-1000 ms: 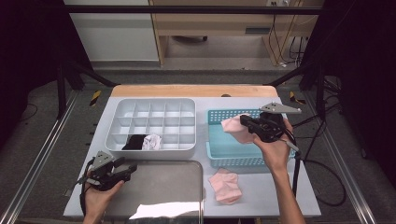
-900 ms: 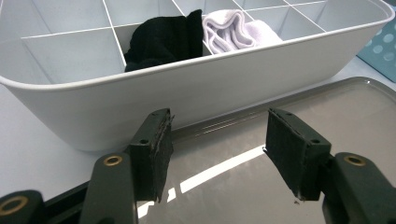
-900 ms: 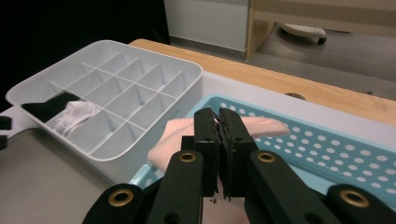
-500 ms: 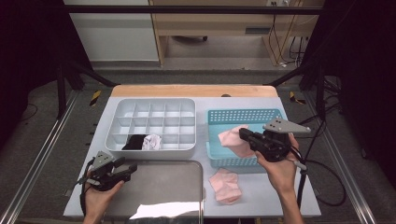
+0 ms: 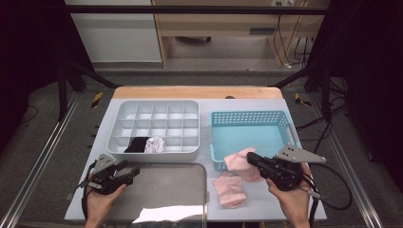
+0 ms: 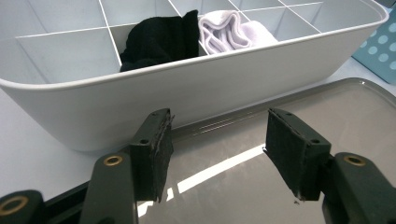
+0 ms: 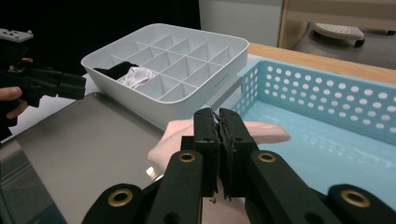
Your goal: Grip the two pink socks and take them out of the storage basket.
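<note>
Pinched in the closed right gripper (image 5: 251, 159) at lower right, pink sock (image 5: 240, 164) pointing left toward grey tray (image 5: 161, 190); left gripper (image 5: 129, 172) wide, empty.

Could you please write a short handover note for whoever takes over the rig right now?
Right tongs: shut on a pink sock, held over the blue basket's near left corner.
Left tongs: open, holding nothing, over the grey tray.
A second pink sock lies on the table in front of the basket.
Done: a black sock and a white sock sit in adjoining front compartments of the white organiser.
Left: probably pair the pink socks and stow them in a free compartment.
</note>
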The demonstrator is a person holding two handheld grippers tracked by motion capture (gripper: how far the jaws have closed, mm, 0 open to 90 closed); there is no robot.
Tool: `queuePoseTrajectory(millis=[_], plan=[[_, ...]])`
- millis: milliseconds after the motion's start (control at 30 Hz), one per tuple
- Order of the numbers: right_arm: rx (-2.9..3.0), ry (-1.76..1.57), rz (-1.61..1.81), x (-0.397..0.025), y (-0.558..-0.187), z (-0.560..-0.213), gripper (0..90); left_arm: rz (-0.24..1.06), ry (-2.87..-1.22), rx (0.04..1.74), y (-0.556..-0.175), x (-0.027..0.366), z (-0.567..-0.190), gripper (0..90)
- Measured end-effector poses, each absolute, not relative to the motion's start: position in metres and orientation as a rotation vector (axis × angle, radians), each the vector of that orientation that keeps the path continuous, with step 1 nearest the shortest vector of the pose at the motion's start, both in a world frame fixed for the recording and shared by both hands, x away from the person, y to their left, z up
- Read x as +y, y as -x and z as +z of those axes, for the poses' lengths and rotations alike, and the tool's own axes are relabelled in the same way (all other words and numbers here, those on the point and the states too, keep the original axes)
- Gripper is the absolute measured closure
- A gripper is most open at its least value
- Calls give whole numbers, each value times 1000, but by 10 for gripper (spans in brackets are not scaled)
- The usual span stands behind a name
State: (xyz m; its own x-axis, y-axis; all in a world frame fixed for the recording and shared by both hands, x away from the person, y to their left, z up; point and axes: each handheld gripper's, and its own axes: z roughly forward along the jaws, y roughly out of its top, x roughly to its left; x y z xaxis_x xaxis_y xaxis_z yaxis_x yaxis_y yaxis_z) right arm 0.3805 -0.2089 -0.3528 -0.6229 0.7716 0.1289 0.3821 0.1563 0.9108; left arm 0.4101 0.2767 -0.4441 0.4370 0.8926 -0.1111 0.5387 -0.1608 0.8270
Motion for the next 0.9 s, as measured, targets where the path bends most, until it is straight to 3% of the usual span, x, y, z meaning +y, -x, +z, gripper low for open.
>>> queuePoseTrajectory(millis=[533,900], plan=[[2062,-1246,1367,-234,-360,-388,863,518,-1826,1213,-407,277,-442,398],[2067,-1396,1164,-256,-366,-423,861,517,-1838,1211,-407,275,-443,413]])
